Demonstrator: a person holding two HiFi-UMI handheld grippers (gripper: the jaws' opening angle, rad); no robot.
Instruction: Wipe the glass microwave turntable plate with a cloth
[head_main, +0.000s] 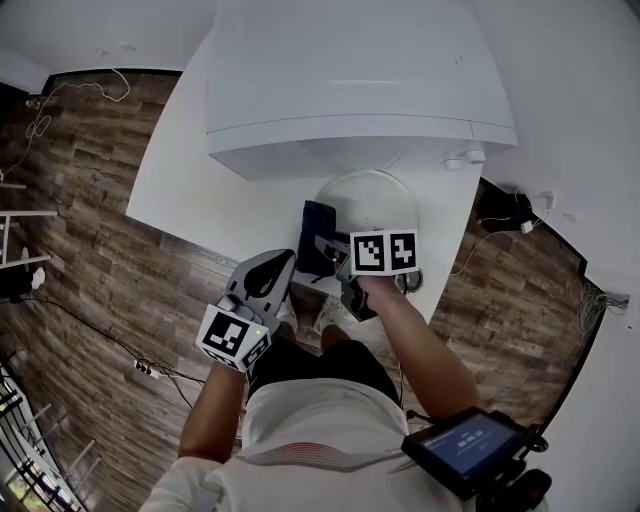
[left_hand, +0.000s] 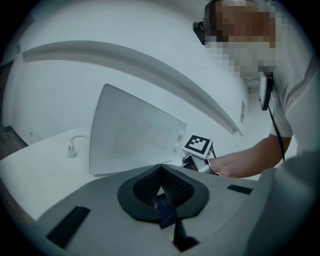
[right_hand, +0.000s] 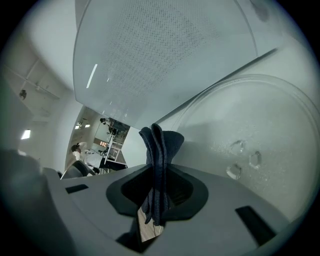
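A white microwave (head_main: 350, 90) stands at the back of a white table (head_main: 190, 190), which sits on a dark wood-plank floor (head_main: 90, 280). A small white plug (head_main: 465, 157) lies on the table just beside the microwave (to its right in the head view). Thin cables (head_main: 75, 95) trail over the floor. A device with a blue screen (head_main: 465, 445) shows at the lower edge.

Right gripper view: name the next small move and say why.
Probably ease the right gripper forward and to the right onto the plate. Its jaws are shut on the cloth, and the cloth stands at the plate's rim, with most of the glass beyond it.
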